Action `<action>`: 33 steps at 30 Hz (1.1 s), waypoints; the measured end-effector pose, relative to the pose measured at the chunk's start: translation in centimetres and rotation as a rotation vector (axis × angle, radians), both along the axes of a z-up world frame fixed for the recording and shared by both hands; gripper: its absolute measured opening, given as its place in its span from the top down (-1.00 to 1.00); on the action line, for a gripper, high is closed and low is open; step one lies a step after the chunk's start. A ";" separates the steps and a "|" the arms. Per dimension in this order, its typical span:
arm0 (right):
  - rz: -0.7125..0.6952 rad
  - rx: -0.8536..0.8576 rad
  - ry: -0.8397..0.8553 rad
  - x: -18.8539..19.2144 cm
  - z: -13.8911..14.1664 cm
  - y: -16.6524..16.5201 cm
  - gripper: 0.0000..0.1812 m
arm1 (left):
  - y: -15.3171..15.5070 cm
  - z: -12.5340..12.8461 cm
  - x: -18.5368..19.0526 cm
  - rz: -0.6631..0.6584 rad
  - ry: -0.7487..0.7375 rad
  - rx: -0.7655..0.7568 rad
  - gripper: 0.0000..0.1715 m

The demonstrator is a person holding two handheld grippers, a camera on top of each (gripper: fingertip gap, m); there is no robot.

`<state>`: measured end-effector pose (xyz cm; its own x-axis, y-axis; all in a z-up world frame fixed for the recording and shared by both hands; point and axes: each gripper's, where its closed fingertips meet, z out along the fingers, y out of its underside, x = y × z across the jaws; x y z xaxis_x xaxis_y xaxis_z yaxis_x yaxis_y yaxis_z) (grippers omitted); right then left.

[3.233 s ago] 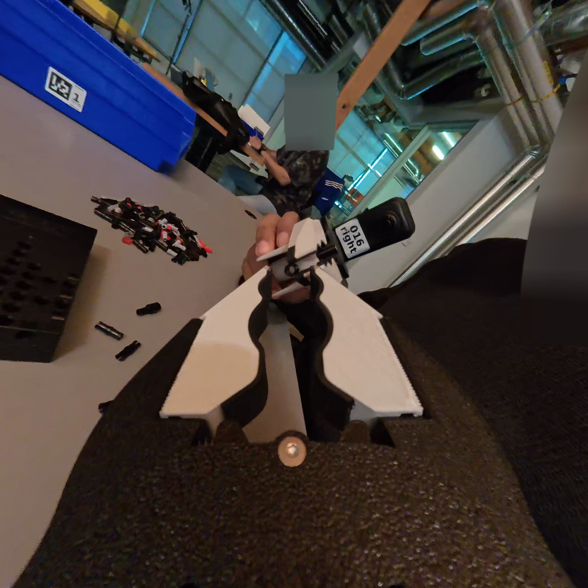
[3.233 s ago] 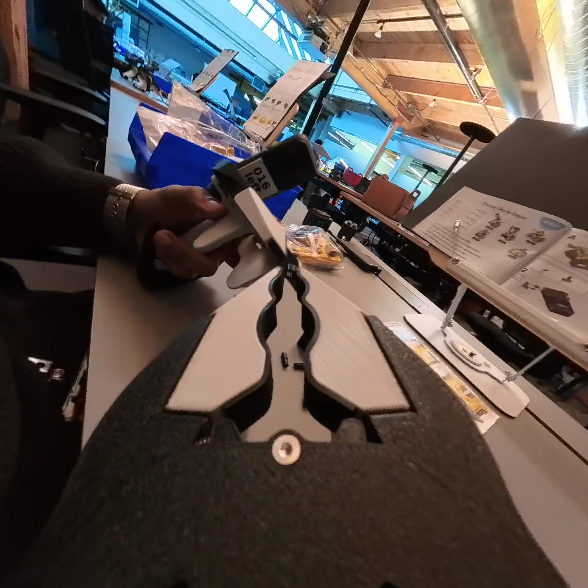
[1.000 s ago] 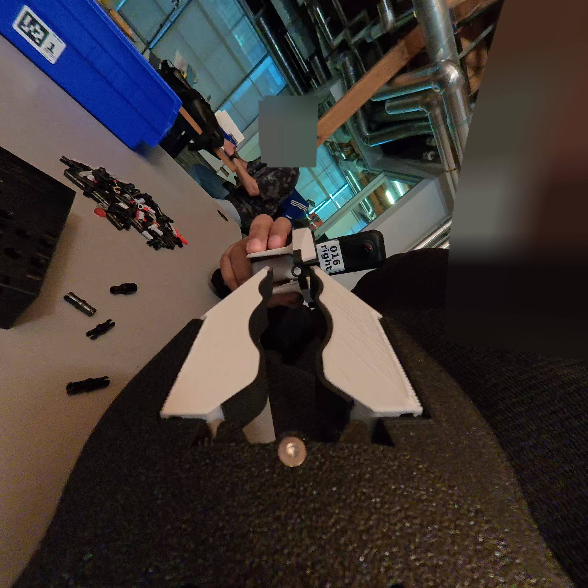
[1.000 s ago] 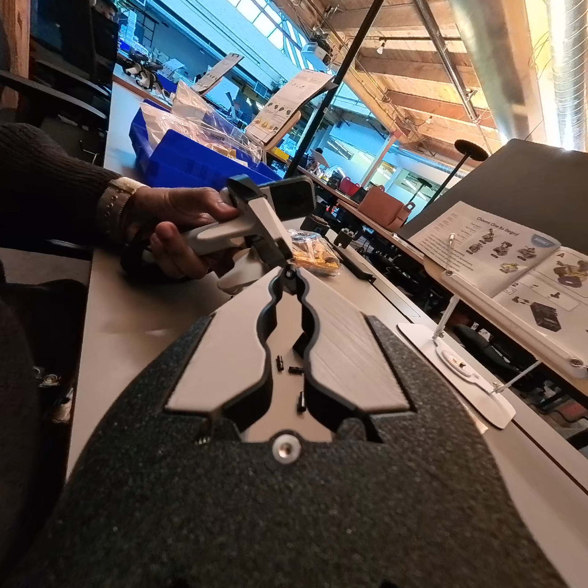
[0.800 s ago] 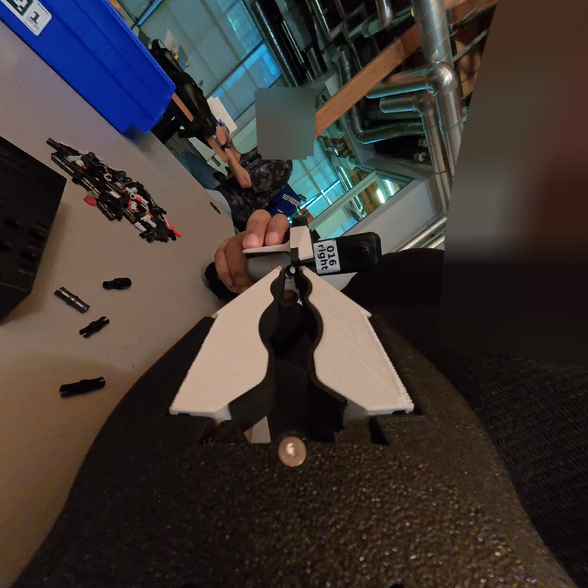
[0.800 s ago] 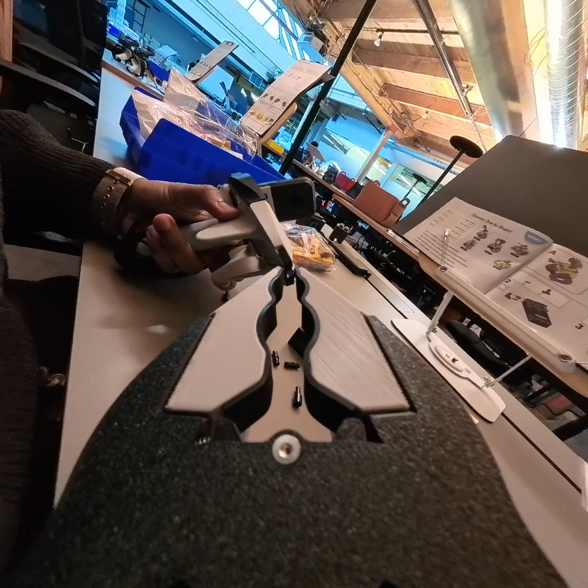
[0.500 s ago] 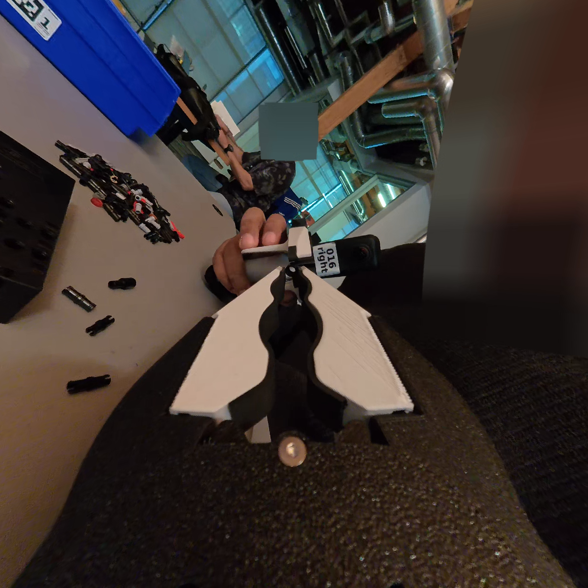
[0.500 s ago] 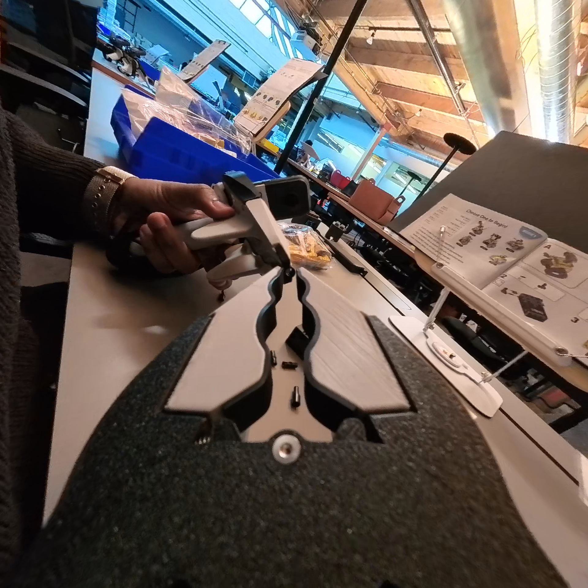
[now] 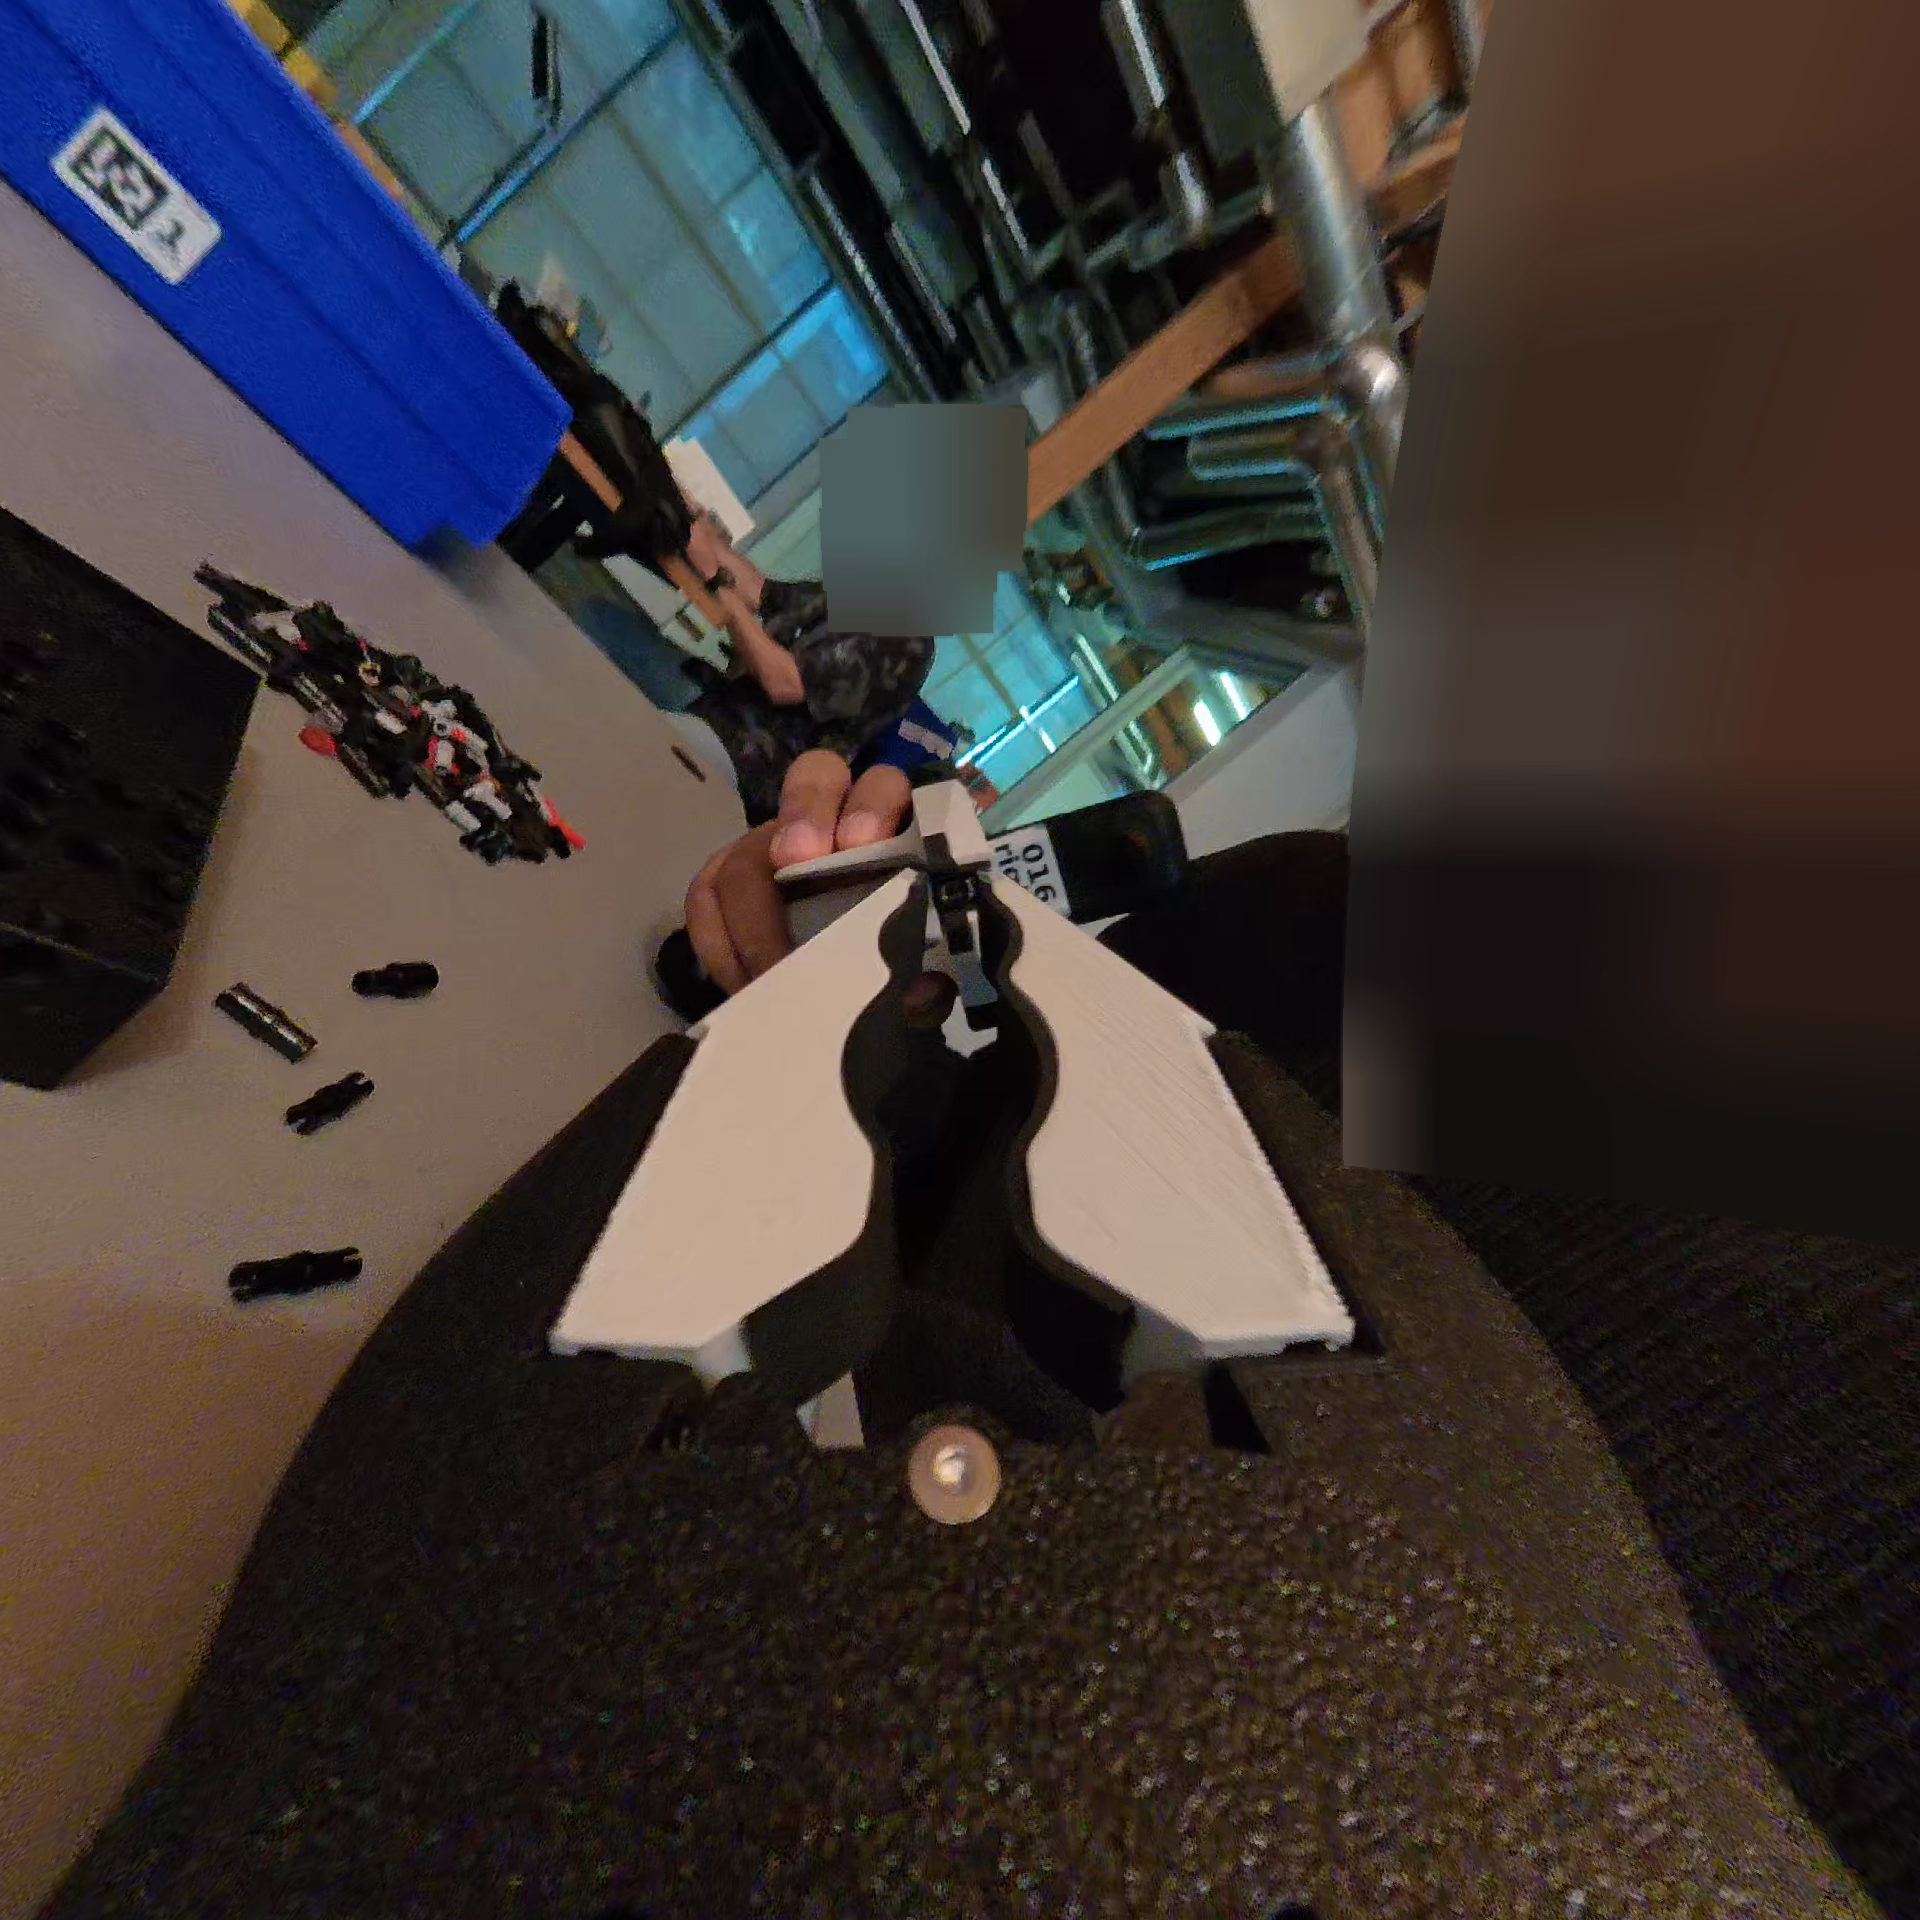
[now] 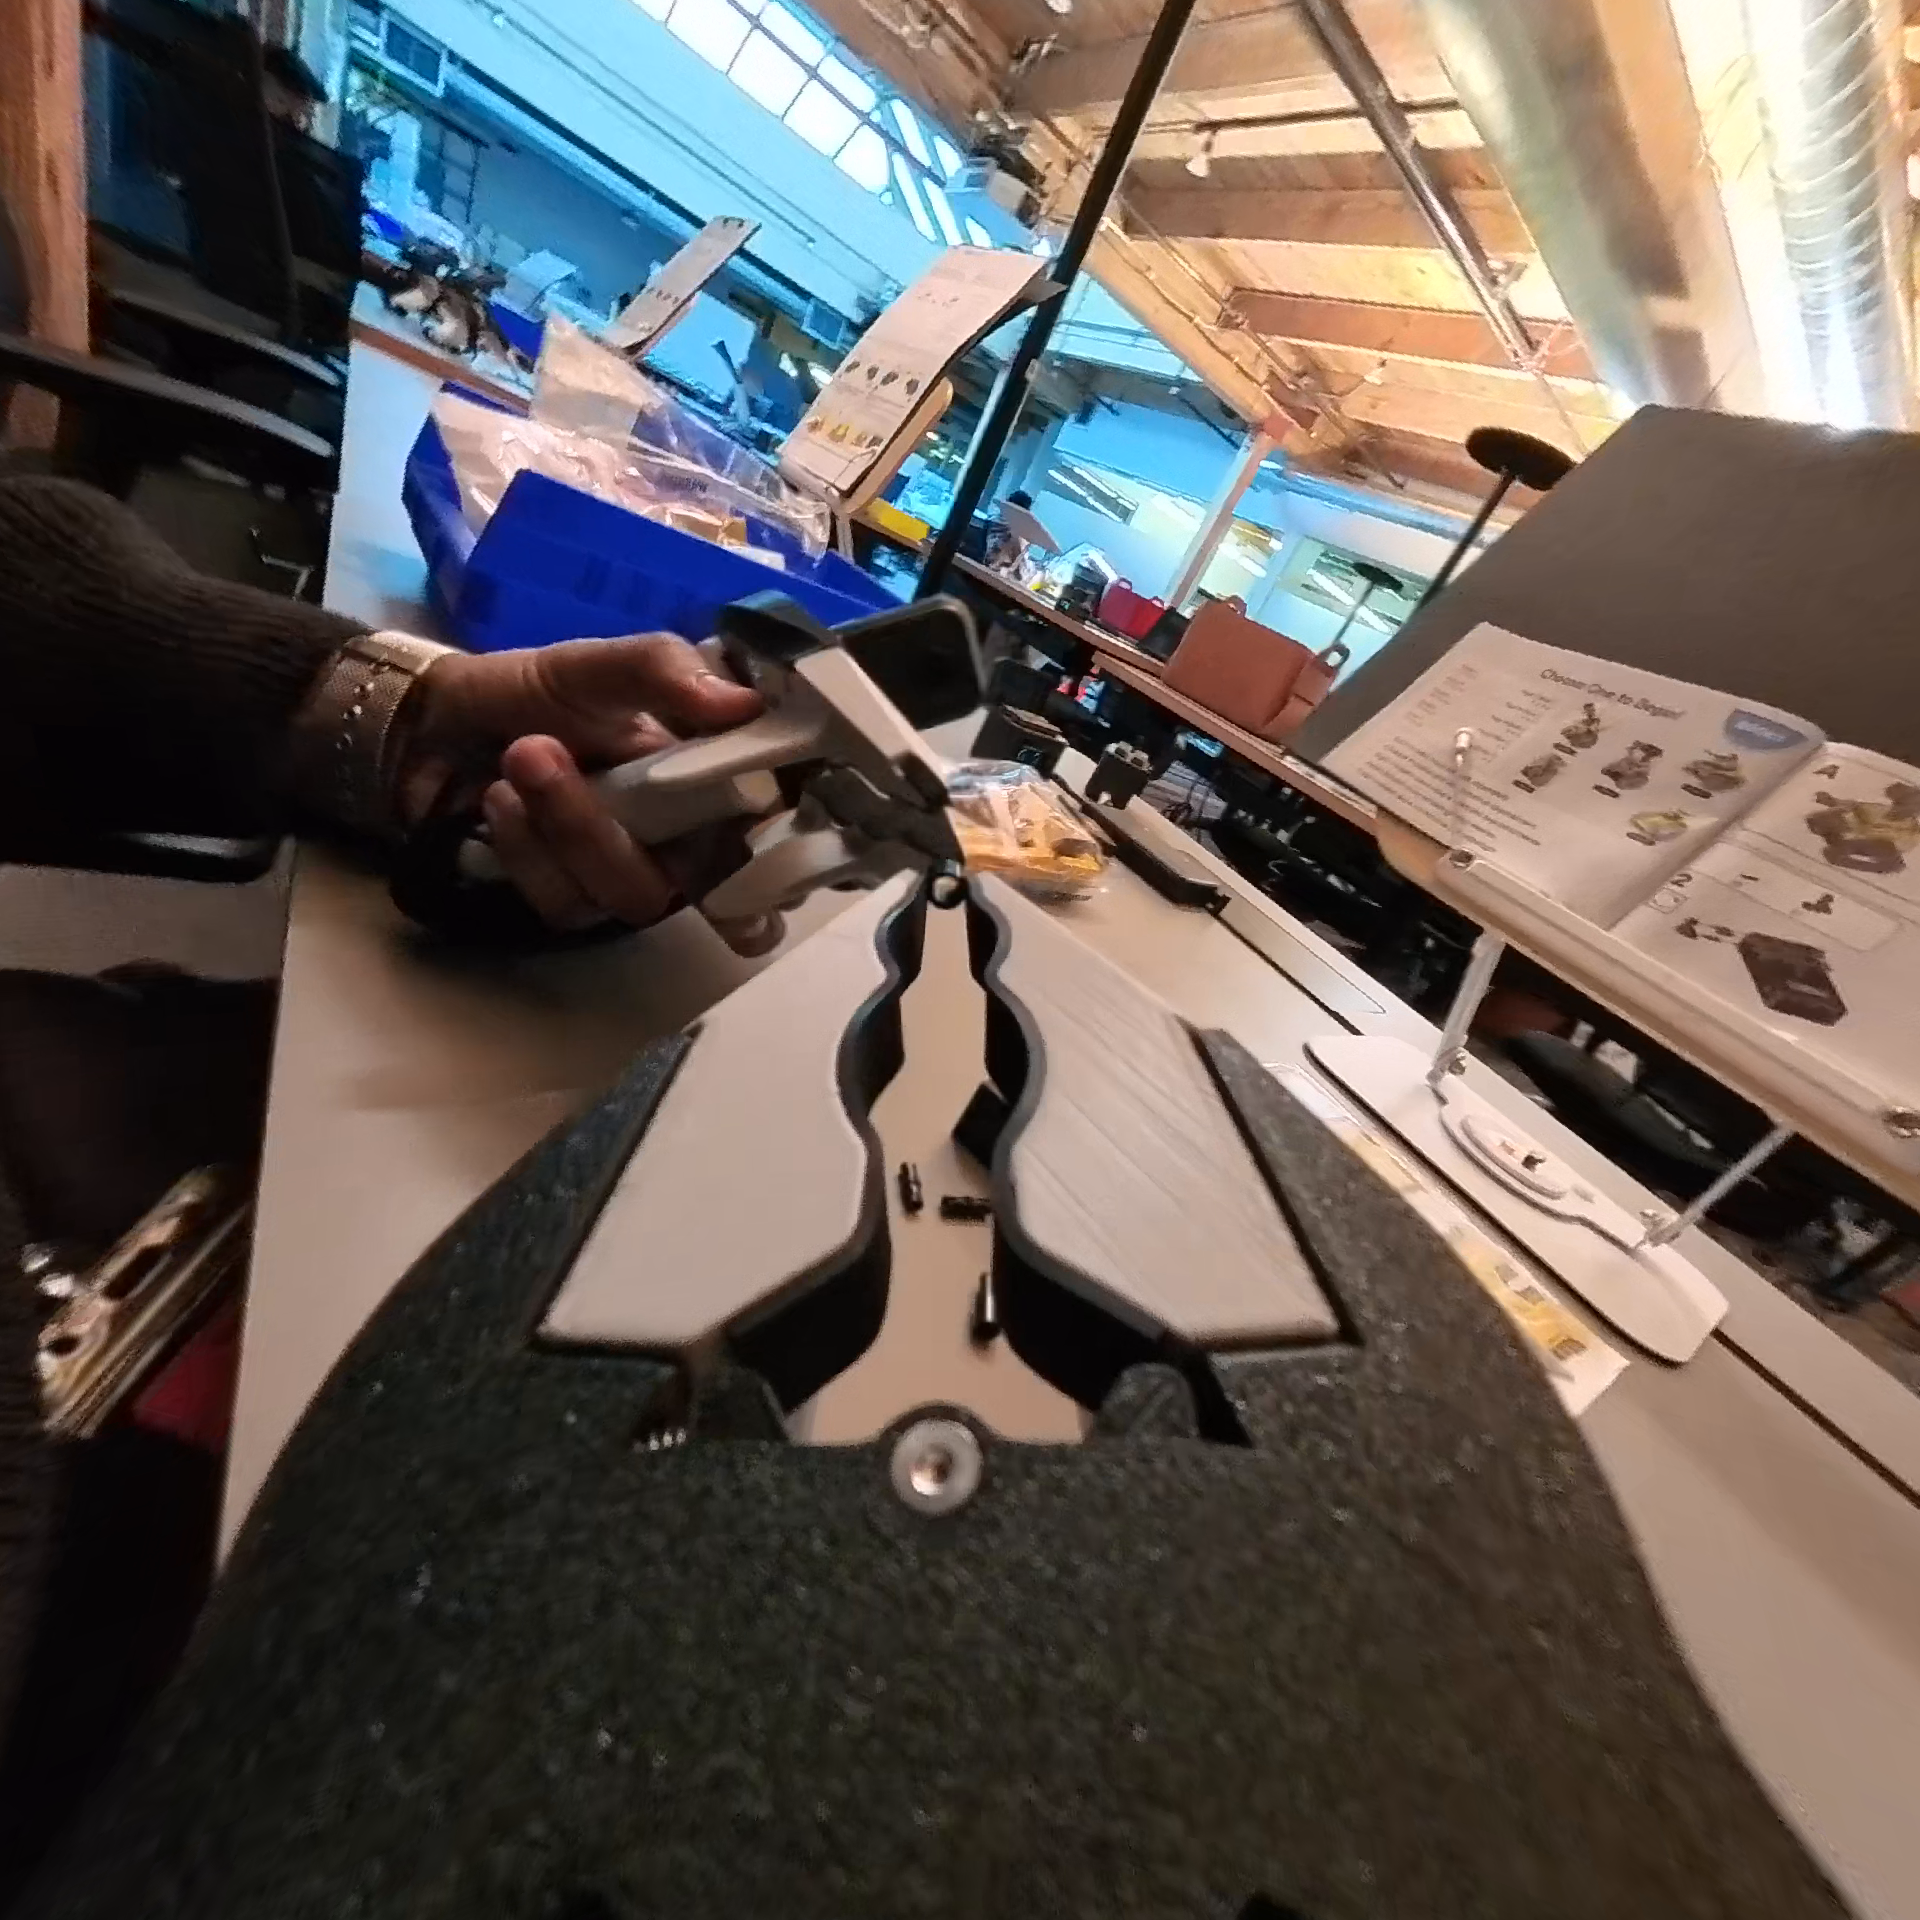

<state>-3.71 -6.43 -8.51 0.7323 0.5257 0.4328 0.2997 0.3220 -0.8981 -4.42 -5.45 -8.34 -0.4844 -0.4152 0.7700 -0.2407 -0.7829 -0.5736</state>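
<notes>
The left gripper (image 9: 951,899) and the right gripper (image 10: 943,891) met tip to tip above the bench (image 9: 125,1351), a small pin (image 9: 954,896) at the meeting point. In the left wrist view, a block with holes (image 9: 94,821) sat at the far left, a heap of small parts (image 9: 395,717) behind it to the right, and a bin (image 9: 260,270) behind both. Loose pins (image 9: 296,1270) lay between the block and the fingers (image 9: 748,1174). In the right wrist view, a bag of parts (image 10: 1023,831) lay beyond the tips, a booklet on a stand (image 10: 1662,831) to the right, and three pins (image 10: 961,1205) on the bench below.
</notes>
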 end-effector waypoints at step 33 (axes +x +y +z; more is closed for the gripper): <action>-0.191 0.070 0.112 3.6 1.9 1.1 0.92 | -2.4 0.6 -0.7 -0.069 -0.057 0.087 0.91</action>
